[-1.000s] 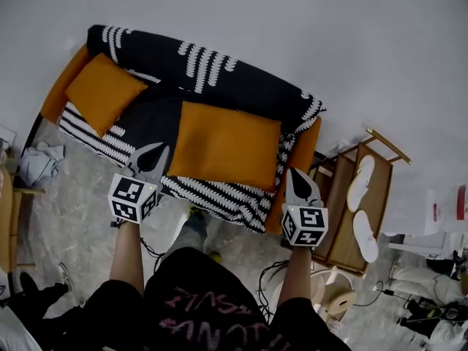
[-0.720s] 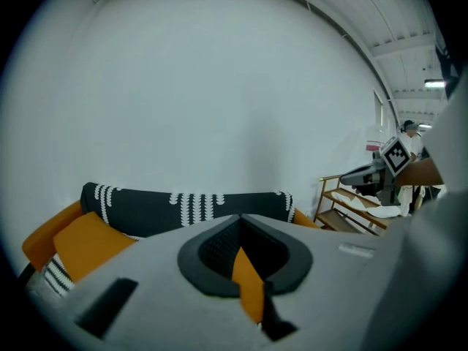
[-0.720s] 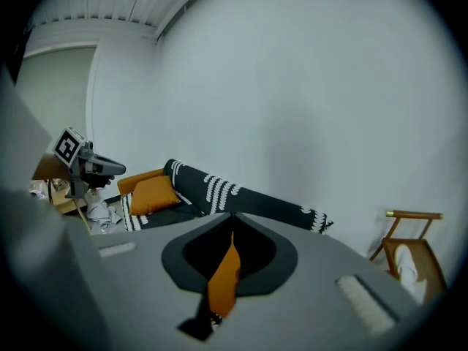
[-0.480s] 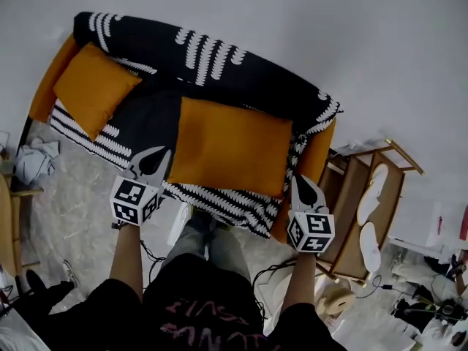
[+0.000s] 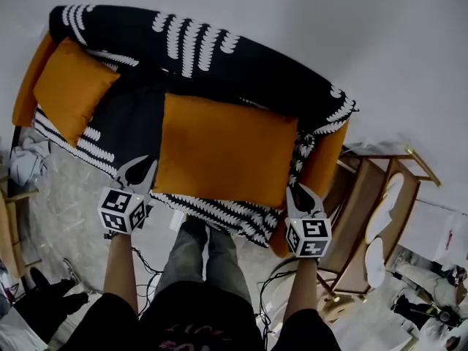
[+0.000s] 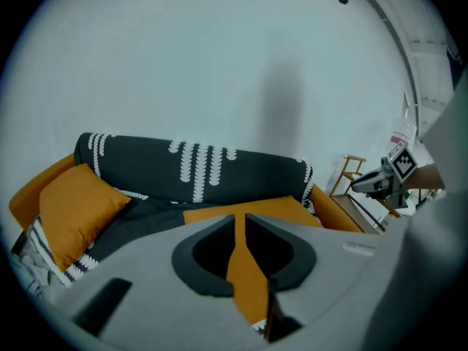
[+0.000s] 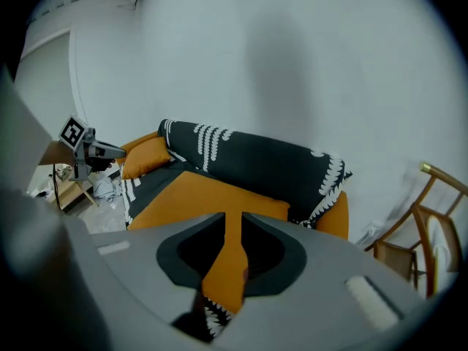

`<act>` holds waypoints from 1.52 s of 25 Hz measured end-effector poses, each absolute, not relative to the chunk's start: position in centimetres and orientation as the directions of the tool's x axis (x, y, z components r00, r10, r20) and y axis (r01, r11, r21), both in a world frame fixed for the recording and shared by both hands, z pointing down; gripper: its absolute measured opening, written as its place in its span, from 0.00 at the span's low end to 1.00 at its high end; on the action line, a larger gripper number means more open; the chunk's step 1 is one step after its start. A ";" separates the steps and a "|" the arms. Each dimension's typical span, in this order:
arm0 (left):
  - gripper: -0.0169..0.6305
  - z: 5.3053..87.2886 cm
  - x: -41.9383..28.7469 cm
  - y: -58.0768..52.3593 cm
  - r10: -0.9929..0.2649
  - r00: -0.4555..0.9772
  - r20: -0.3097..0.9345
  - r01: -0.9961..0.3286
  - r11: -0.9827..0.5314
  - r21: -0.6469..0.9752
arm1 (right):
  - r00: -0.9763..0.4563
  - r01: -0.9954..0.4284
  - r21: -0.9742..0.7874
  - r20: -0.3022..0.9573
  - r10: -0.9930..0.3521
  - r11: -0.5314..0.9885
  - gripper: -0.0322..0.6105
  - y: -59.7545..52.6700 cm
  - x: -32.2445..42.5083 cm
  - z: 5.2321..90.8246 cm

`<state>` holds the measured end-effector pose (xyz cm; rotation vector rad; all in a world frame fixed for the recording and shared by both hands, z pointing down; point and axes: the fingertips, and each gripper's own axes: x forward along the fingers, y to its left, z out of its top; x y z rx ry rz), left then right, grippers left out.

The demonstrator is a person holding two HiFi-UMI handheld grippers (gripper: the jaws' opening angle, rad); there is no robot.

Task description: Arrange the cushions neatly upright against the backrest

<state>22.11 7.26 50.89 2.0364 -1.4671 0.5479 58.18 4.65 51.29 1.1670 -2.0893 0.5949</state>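
Just ahead of both grippers, the large orange cushion lies flat on the seat of the sofa, its far long edge toward the backrest and its near long edge running between the two tools. The left gripper hangs just beside the cushion's near-left corner, and the right gripper just beside its near-right corner, so the cushion spans the whole gap between them. Both point forward and down at it. In each gripper view the jaws stand a narrow slit apart, having just been opening, and only the orange fabric farther on shows through the slit; the pads press on nothing. Well beyond the left gripper and off to its left, the small orange cushion leans tilted in the far corner of the seat against the orange armrest. A black throw with white patterning covers the backrest and seat under both cushions. To the right gripper's right, past the sofa's other armrest, stands a wooden rack holding white slippers. Behind the grippers, the person's legs stand close to the sofa's front edge.
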 end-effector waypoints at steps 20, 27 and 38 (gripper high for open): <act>0.51 72.2 19.6 4.8 -0.532 0.251 0.809 -0.965 -0.071 0.253 | -0.388 -0.874 -0.196 0.833 -0.395 0.444 0.57 -0.6 61.4 72.0; 0.60 75.6 18.4 4.3 -0.483 0.276 0.831 -0.958 -0.064 0.281 | -0.388 -0.873 -0.227 0.859 -0.333 0.432 0.68 -1.3 61.0 75.3; 0.63 79.2 19.4 3.0 -0.382 0.398 0.834 -0.914 -0.090 0.395 | -0.425 -0.879 -0.344 0.879 -0.215 0.330 0.73 -1.2 60.5 79.1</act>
